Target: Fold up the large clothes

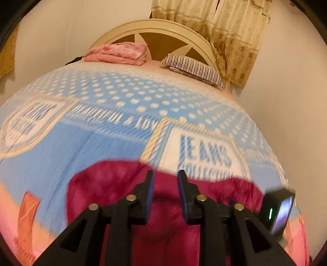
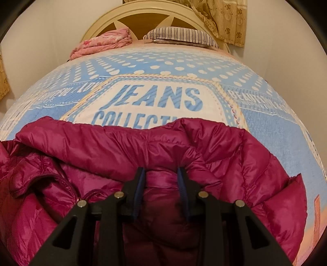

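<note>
Black fingers of the right gripper (image 2: 161,174) pinch a puffy fold of the magenta down jacket (image 2: 114,143), probably to carry that edge over for a fold. Beyond the fingertips the jacket lies crumpled on the blue bedspread (image 2: 155,67). The left gripper (image 1: 165,177) hovers above the jacket, jaws narrowly parted, gripping nothing.

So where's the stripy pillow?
The striped pillow lies at the far end of the bed, against the headboard, just right of the folded pink blanket in both views.
</note>
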The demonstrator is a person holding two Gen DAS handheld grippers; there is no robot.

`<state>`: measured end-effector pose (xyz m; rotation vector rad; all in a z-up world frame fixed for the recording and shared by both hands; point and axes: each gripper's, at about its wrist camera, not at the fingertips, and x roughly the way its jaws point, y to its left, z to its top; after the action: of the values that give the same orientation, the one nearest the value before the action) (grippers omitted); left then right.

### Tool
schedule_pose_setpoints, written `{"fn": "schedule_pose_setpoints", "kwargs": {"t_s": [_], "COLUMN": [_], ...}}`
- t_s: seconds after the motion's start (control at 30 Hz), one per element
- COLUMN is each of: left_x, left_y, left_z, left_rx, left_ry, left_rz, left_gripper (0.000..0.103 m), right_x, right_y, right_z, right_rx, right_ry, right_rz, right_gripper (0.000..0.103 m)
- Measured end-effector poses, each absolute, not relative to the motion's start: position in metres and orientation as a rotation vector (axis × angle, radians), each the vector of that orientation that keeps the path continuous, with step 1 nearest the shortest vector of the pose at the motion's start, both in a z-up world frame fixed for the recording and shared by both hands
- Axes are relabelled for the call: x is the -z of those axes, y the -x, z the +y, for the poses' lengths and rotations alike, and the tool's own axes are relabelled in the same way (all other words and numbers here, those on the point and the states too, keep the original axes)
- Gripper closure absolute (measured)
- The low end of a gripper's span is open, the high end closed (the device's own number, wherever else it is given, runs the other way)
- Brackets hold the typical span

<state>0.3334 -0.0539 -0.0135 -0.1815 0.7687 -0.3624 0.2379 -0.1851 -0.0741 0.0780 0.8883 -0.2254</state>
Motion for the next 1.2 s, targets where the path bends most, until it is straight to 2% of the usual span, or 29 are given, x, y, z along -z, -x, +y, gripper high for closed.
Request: {"fn": "schedule_pose_setpoints", "kwargs": {"t_s": [0.03, 0.27, 0.37, 0.53, 0.63, 0.77, 0.9, 1.0, 1.07, 1.13, 1.2], "left_x": [0.016, 0.109, 0.112, 0.113, 0.115, 0.115, 0.114, 0.114, 0.113, 0.109, 0.096], "left_y": [-0.341, -0.37, -0.368, -0.365, -0.367, -0.367, -0.366, -0.365, -0.366, -0.365, -0.359], "left_z": [-0.059, -0.068, -0.063, -0.091, -0.092, -0.088, -0.087, -0.087, -0.091, -0.087, -0.078], "left_rx": [0.363, 0.255, 0.264, 0.184, 0.183, 0.183, 0.184, 0.19, 0.205, 0.241, 0.302], "left_ry": [0.19, 0.149, 0.173, -0.022, -0.027, -0.028, -0.026, -0.019, -0.014, 0.012, 0.025], "left_rz": [0.77, 0.901, 0.864, 0.847, 0.844, 0.844, 0.844, 0.845, 0.848, 0.866, 0.907], "left_gripper": [0.069, 0.069, 0.069, 0.068, 0.068, 0.068, 0.068, 0.067, 0.062, 0.059, 0.06], "right_x": [0.074, 0.074, 0.074, 0.074, 0.072, 0.055, 0.072, 0.073, 0.073, 0.073, 0.072], "right_y": [-0.238, -0.235, -0.235, -0.236, -0.234, -0.208, -0.218, -0.226, -0.229, -0.228, -0.225], "right_z": [-0.185, -0.185, -0.183, -0.177, -0.177, -0.199, -0.224, -0.215, -0.21, -0.211, -0.219], "right_rx": [0.226, 0.23, 0.237, 0.262, 0.27, 0.341, 0.34, 0.371, 0.39, 0.391, 0.372], "right_ry": [-0.077, -0.07, -0.053, -0.009, -0.01, -0.137, -0.276, -0.202, -0.165, -0.167, -0.212], "right_rz": [0.888, 0.885, 0.885, 0.888, 0.876, 0.737, 0.847, 0.872, 0.879, 0.879, 0.884], "right_gripper": [0.068, 0.068, 0.067, 0.067, 0.066, 0.066, 0.065, 0.064, 0.063, 0.061, 0.051]}}
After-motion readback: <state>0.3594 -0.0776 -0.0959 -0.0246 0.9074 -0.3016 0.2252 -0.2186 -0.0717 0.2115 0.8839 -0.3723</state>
